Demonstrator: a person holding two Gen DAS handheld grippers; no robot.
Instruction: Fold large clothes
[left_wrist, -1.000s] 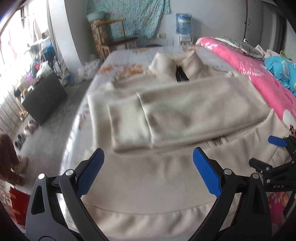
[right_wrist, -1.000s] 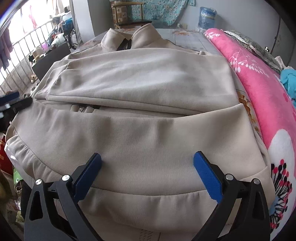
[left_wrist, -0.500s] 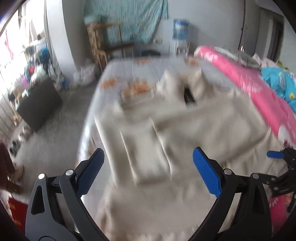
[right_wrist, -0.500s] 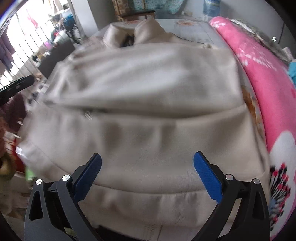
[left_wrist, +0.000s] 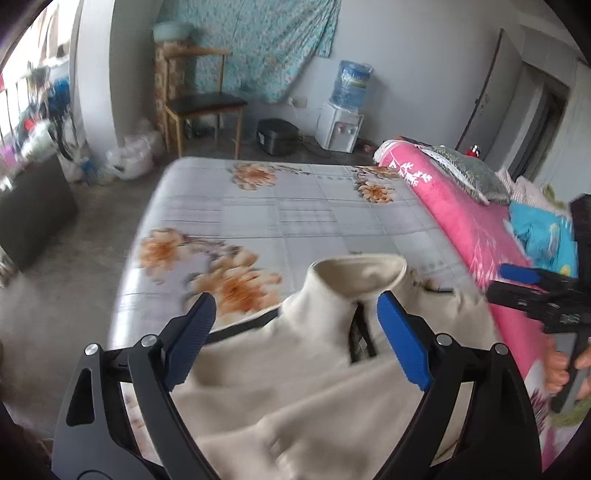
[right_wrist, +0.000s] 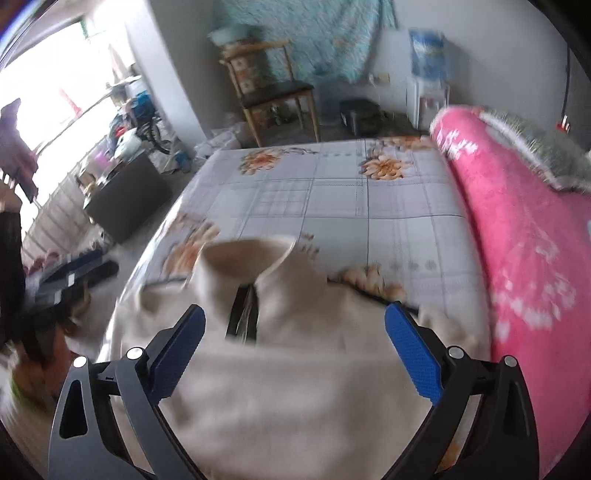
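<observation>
While the left gripper (left_wrist: 295, 336) is held spread wide with nothing between its fingers, the beige jacket (left_wrist: 314, 387) is seen lying on the flowered bedsheet (left_wrist: 295, 210), collar away from the camera. From the right wrist, the right gripper (right_wrist: 295, 350) is likewise spread and unloaded above the jacket, beside the pink blanket (right_wrist: 524, 258).

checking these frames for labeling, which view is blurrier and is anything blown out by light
Right wrist view: blurrier, the beige jacket and its collar smeared, the window at upper left blown out white. Left wrist view: sharper on the floral sheet and water dispenser, with blur on the jacket's near part and left edge; both show fisheye bending.
</observation>
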